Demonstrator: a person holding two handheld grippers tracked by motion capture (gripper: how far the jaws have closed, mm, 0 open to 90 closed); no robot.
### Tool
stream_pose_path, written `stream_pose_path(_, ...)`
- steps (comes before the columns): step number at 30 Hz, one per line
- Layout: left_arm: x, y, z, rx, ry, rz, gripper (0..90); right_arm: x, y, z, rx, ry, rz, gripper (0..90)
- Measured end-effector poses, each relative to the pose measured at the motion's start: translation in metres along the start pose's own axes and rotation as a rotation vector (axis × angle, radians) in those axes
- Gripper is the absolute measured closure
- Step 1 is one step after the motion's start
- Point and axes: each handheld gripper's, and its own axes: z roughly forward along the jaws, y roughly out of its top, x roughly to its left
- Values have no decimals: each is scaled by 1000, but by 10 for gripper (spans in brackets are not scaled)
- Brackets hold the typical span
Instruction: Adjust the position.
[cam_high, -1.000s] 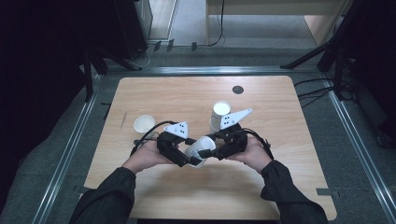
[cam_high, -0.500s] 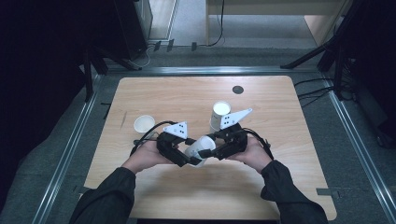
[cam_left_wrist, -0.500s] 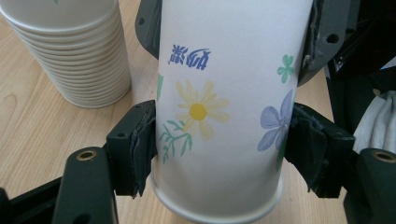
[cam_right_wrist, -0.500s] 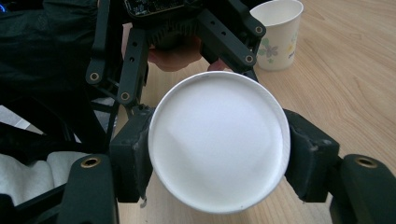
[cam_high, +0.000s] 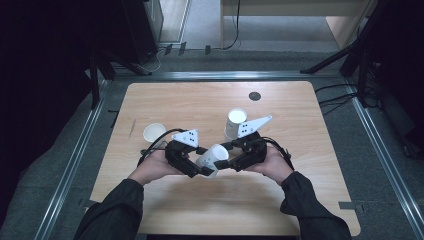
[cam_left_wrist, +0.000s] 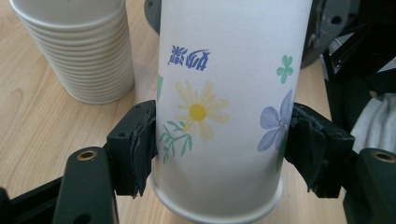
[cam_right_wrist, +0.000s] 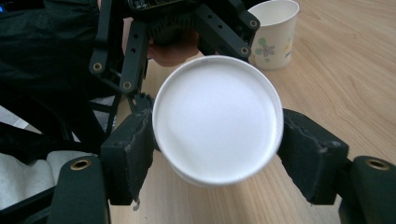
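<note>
right claw (cam_right_wrist: 217, 135) just opened around cup (cam_right_wrist: 217, 119).

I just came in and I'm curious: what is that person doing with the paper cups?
A person holds a gripper in each hand over a wooden table. The left gripper is shut on a flowered paper cup, pressing its sides. The right gripper sits around that cup's closed end, and its jaws have just been opening, so it seems to be letting go. A stack of cups and a single cup stand on the table.
</note>
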Motion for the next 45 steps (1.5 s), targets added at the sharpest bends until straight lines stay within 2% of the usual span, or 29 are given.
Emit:
stream_pose_path(2, 1, 0, -4, 16, 3, -6, 299, 1, -1, -2, 5, -9, -6, 282)
stream_pose_path(5, 1, 1, -10, 10, 8, -6, 299, 3, -3, -5, 12, -22, -12, 279)
stream_pose_path(8, 0, 3, -14, 33, 12, 2, 298, 4, -5, -8, 20, -33, -17, 279)
stream_pose_path(11, -1, 6, -16, 78, 16, 12, 298, 6, -7, -9, 25, -37, -21, 279)
stream_pose_path(18, -3, 23, -22, 195, 33, 67, 296, 11, -14, -10, 42, -55, -40, 279)
stream_pose_path(24, -2, 35, -26, 273, 47, 88, 296, 11, -15, -9, 23, -63, -34, 280)
stream_pose_path(30, 0, 41, -27, 354, 55, 113, 296, 12, -15, -6, 11, -73, -66, 283)
stream_pose_path(37, 2, 45, -23, 433, 52, 130, 296, 10, -14, -1, 5, -70, -63, 283)
stream_pose_path(40, 2, 48, -22, 470, 51, 151, 295, 10, -13, 1, -1, -71, -67, 283)
stream_pose_path(42, 1, 50, -20, 473, 48, 152, 296, 9, -13, 2, -7, -72, -70, 283)
stream_pose_path(45, 1, 52, -18, 503, 50, 165, 296, 9, -12, 4, -13, -69, -76, 283)
